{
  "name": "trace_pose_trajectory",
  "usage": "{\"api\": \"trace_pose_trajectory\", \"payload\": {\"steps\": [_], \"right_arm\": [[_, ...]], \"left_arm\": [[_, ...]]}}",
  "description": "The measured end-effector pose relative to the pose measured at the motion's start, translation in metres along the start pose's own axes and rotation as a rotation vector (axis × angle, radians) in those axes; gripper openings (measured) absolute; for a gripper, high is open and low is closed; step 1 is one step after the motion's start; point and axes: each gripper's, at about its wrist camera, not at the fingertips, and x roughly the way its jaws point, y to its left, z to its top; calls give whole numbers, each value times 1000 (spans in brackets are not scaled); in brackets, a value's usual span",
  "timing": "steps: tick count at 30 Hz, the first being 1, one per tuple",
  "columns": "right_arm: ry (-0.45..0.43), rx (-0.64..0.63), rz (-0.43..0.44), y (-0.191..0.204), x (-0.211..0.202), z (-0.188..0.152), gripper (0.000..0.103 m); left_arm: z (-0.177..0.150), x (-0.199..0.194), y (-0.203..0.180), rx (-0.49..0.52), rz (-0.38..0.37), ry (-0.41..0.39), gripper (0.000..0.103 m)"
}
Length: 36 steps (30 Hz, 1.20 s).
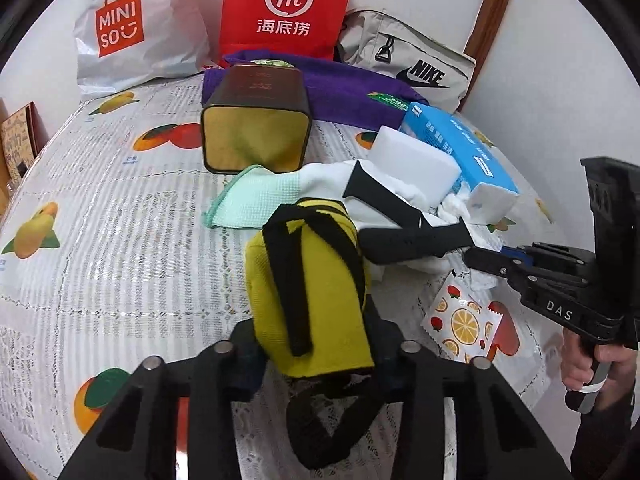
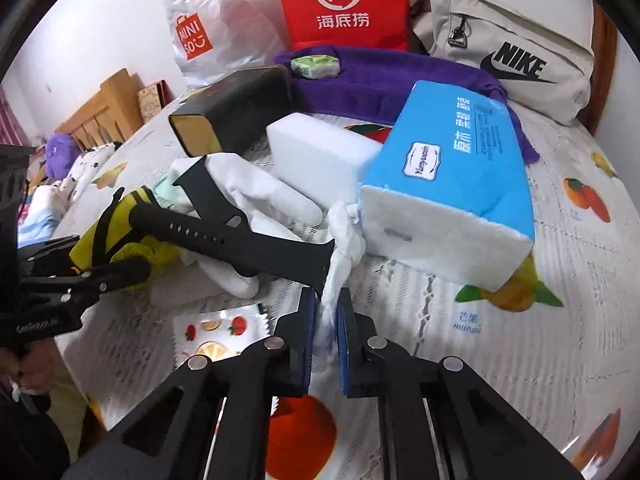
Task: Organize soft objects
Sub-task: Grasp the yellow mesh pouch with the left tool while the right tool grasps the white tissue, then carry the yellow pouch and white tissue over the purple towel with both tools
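My left gripper [image 1: 316,356] is shut on a yellow fabric pouch with black straps [image 1: 316,292] and holds it above the table; the pouch also shows in the right wrist view [image 2: 120,224]. My right gripper [image 2: 325,308] is shut on a twisted white tissue [image 2: 340,256] that trails from the blue tissue pack [image 2: 452,184]. A white glove [image 2: 264,196], a black watch strap [image 2: 224,232], a white sponge block [image 2: 320,156] and a mint green cloth [image 1: 256,196] lie in a pile between the grippers.
A dark open tin [image 1: 256,128] lies on its side on a purple towel [image 1: 344,92]. A Miniso bag [image 1: 132,28], a red bag [image 1: 288,4] and a Nike bag [image 1: 416,64] stand at the back. A fruit-print sachet [image 1: 460,324] lies on the lace tablecloth [image 1: 120,220].
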Motion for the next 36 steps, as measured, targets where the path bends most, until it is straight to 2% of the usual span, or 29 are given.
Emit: {"api": "trace_pose_trajectory", "payload": {"steps": [10, 13, 15, 19, 23, 27, 32, 36], "right_arm": [[-7, 17, 11, -12, -29, -21, 10], [-15, 33, -45, -21, -33, -25, 10], [-52, 25, -174, -22, -39, -27, 10], [-27, 10, -104, -21, -37, -31, 10], [-30, 10, -131, -21, -38, -36, 9], [-73, 51, -66, -30, -52, -38, 9], [-54, 88, -82, -42, -52, -42, 9], [-12, 100, -90, -46, -41, -41, 9]], "left_arm": [[-1, -15, 20, -74, 26, -33, 33], [-2, -14, 19, -80, 41, -29, 33], [-2, -16, 17, -85, 34, -34, 33], [0, -17, 1, -60, -7, -37, 33], [1, -17, -8, -45, 7, -35, 33], [0, -14, -5, -53, 24, -20, 33], [-1, -13, 1, -80, 26, -24, 33], [-2, -4, 5, -90, 47, 11, 33]]}}
